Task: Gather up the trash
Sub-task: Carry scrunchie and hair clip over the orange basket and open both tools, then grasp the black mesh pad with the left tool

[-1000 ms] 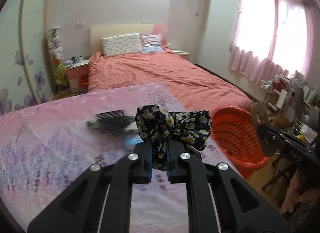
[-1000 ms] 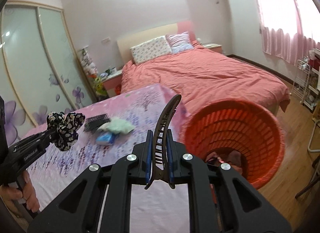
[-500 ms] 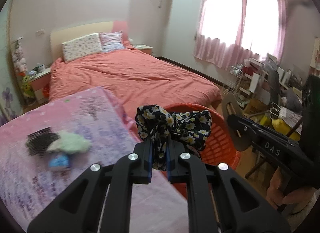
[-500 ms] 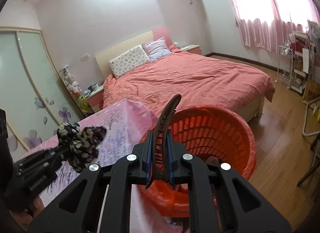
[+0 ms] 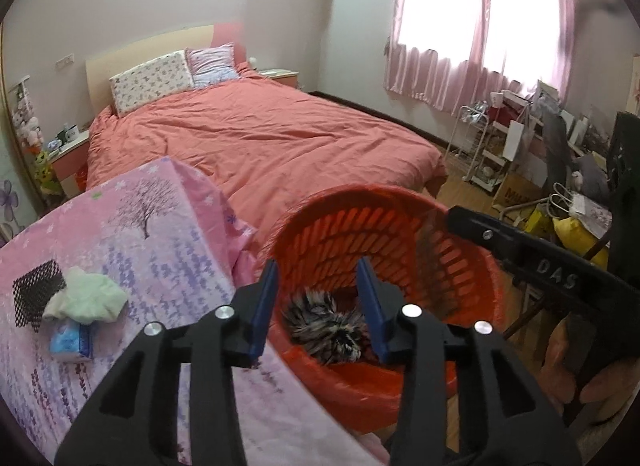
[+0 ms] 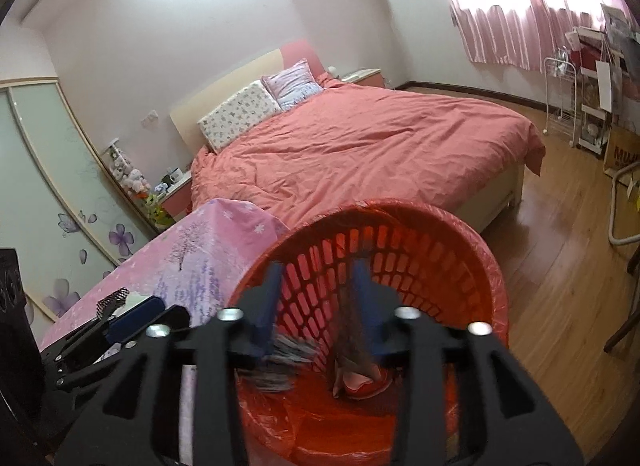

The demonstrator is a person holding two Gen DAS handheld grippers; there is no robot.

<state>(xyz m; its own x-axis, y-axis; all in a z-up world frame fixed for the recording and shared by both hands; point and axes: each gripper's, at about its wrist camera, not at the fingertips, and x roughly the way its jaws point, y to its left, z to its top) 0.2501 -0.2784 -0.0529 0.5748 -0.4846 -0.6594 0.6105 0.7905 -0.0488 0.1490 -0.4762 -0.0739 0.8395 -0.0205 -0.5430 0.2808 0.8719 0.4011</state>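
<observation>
left gripper [image 5: 316, 306] spread, empty over orange basket [image 5: 472, 250] | right gripper [image 6: 318, 306] spread | green crumpled tissue [image 5: 86, 298] near table's left edge: light, soft, pinch mid-bunch

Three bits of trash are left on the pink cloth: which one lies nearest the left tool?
The blue-and-white packet: it lies nearest the left tool, in front of the pale green crumpled wad and the black mesh piece behind it.

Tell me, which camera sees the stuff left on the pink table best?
The left wrist view: the green rag, black mesh and blue pack show clearly. The right wrist view shows only the mesh's edge behind the left tool.
</observation>
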